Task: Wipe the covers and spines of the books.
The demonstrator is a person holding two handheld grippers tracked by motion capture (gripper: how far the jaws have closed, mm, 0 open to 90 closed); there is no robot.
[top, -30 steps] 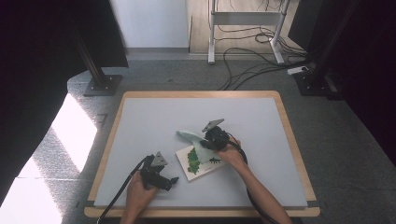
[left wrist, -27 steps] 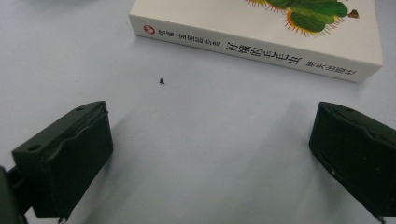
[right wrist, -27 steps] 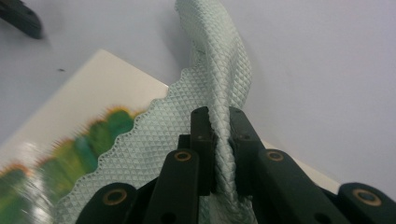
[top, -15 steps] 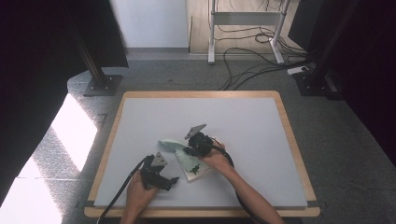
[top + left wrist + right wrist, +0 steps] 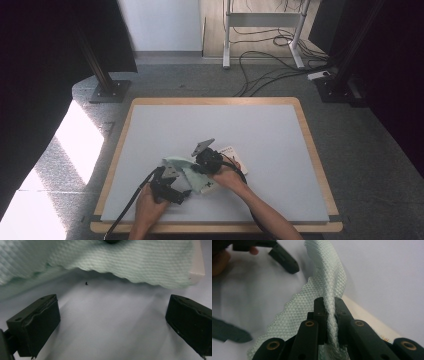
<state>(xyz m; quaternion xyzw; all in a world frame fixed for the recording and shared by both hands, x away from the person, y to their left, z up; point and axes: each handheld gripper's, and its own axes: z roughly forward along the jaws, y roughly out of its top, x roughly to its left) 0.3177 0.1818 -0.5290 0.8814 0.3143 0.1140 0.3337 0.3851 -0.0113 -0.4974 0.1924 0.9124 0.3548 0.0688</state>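
A: Item one: the right gripper [image 5: 329, 315] is pinching a fold of the pale green waffle-weave cloth [image 5: 329, 272], which is draping over a card [image 5: 231, 154] near the table's [image 5: 300, 150] front edge.

B: Judging the step: it is spreading the cloth; keeping the pinch firm and the pull low should help.

A: Item two: the left gripper [image 5: 112, 322] is waiting with jaws apart, empty, just beside the cloth's scalloped hem.

B: Obstacles: the card beneath may be dragging along; floor cables [image 5: 270, 65] are lying well apart.
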